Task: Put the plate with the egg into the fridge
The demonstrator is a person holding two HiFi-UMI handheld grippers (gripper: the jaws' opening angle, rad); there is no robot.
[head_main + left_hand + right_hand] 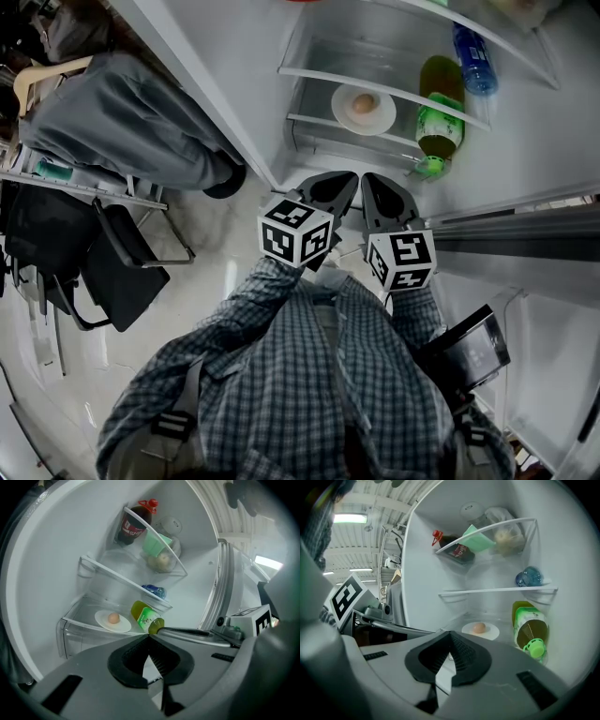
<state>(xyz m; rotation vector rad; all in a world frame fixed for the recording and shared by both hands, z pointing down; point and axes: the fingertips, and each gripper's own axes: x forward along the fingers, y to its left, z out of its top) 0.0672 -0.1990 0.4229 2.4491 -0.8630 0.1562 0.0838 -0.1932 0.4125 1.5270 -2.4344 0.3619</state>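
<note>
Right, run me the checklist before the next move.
1. Plate on the lower fridge shelf: ok.
2. Egg on the plate, near its middle: ok.
3. Left hand-held gripper shut and empty: ok.
4. Right hand-held gripper shut and empty: ok.
5. Both grippers outside the shelf, touching nothing in it: ok.
6. Green bottle apart from the plate: ok.

There are one plate (101,620), one egg (113,618) and three bottles (130,527) (154,591) (146,617).
</note>
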